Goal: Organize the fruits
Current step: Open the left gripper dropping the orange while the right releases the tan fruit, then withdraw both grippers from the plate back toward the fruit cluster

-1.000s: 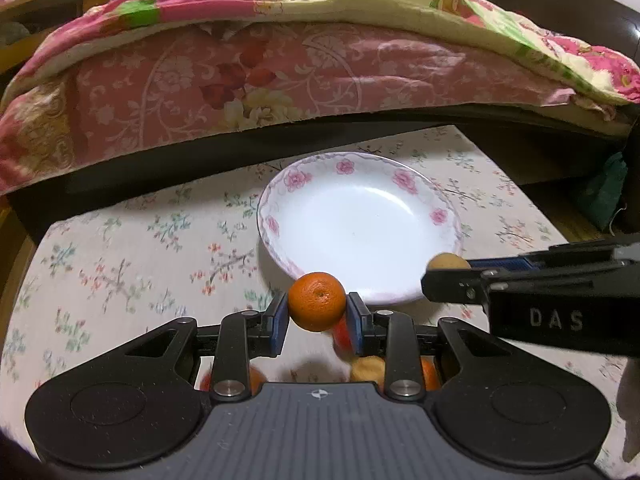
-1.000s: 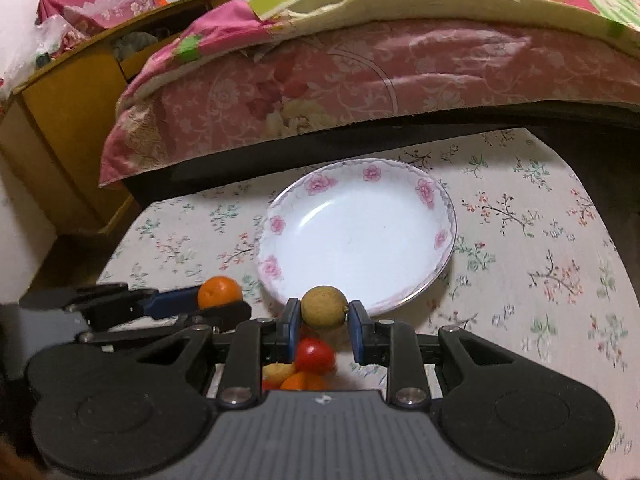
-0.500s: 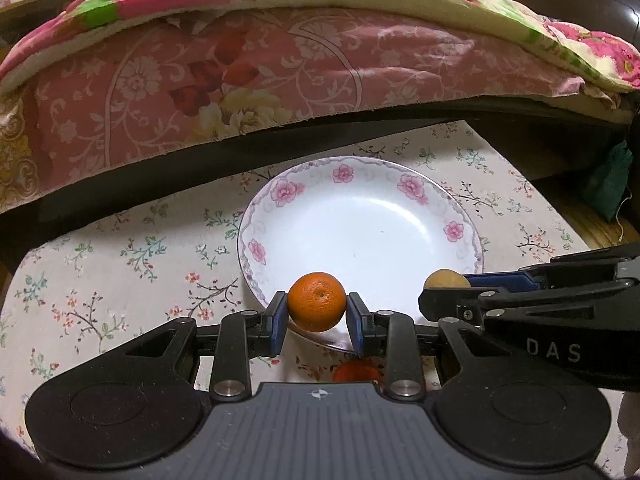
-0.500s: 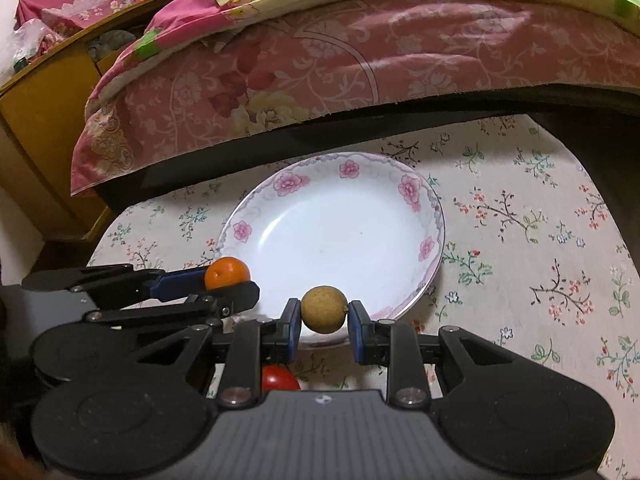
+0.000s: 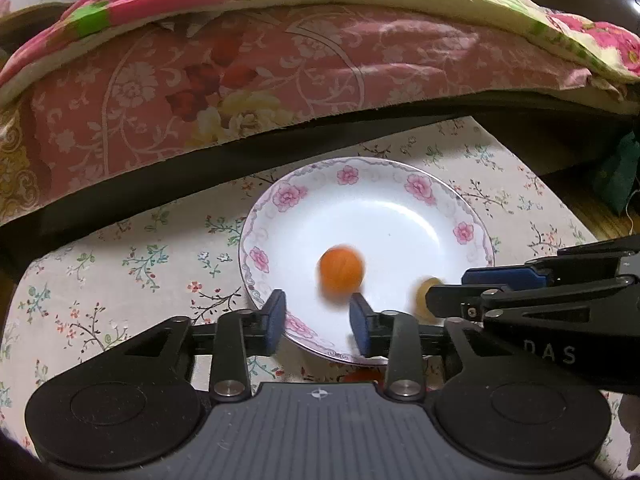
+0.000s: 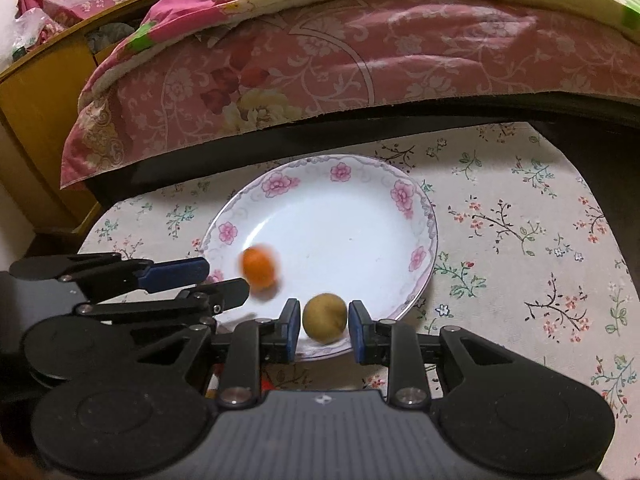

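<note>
A white plate with pink flowers on its rim sits on the floral cloth; it also shows in the right wrist view. An orange tangerine, blurred by motion, is free over the plate's bowl in front of my open left gripper; the right wrist view shows it too. A tan round fruit sits between the open jaws of my right gripper, at the plate's near rim, apart from both pads. In the left wrist view that fruit peeks out behind the right gripper's fingers.
A bed with a pink floral quilt overhangs the far side of the table. A yellow wooden cabinet stands at the left. A red fruit lies on the cloth just under the left gripper. The table edge runs close on the right.
Both grippers moved forward over the plate and opened. The tangerine left the left jaws and is dropping or rolling into the plate; the tan fruit is loose between the right jaws.
</note>
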Motion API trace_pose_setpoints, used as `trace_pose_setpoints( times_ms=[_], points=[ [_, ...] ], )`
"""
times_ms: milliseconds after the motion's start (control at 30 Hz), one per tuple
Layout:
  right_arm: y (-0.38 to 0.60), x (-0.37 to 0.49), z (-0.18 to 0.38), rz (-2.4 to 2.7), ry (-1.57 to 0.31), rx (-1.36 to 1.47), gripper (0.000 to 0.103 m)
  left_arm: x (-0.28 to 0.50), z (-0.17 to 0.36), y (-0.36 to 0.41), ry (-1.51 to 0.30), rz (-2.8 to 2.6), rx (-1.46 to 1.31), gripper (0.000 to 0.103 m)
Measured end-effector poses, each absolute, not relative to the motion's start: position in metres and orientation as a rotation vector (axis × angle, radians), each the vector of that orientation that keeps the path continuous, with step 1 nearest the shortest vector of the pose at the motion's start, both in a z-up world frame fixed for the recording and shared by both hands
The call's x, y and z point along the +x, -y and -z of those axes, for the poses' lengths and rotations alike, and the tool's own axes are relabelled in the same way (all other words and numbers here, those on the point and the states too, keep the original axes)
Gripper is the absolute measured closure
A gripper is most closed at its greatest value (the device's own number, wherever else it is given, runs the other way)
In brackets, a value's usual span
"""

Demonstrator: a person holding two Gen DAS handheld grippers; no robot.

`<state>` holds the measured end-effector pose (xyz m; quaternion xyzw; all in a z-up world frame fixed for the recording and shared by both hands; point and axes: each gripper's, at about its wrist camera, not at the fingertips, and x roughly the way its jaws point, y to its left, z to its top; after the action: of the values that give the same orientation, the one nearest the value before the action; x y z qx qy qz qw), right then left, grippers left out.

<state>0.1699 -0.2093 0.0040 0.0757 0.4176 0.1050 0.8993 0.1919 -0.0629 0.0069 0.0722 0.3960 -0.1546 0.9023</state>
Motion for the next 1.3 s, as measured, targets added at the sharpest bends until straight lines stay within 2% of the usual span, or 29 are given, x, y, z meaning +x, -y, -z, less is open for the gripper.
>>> trace_pose_setpoints(
  times_ms=[67,200,600,933,1300],
  points=[
    [0.211,0.170,-0.005,-0.213,-0.860,0.161,0.078,0.192,-0.008,0.061,-0.821,0.311,0.145,0.050],
    [0.214,0.169,-0.008,-0.212,-0.846,0.167,0.066,0.187,-0.013,0.054,-0.825,0.306,0.150,0.049],
    [0.196,0.136,-0.031,-0.243,-0.807,0.113,0.065,0.133,-0.049,0.021,-0.815,0.282,0.167,0.043],
    [0.193,0.082,-0.045,-0.237,-0.831,0.150,0.065,0.088,-0.049,0.000,-0.880,0.289,0.155,0.042],
    [0.172,0.047,-0.023,-0.281,-0.889,0.058,0.065,0.064,-0.036,0.000,-0.916,0.370,0.150,0.042]
  ],
)
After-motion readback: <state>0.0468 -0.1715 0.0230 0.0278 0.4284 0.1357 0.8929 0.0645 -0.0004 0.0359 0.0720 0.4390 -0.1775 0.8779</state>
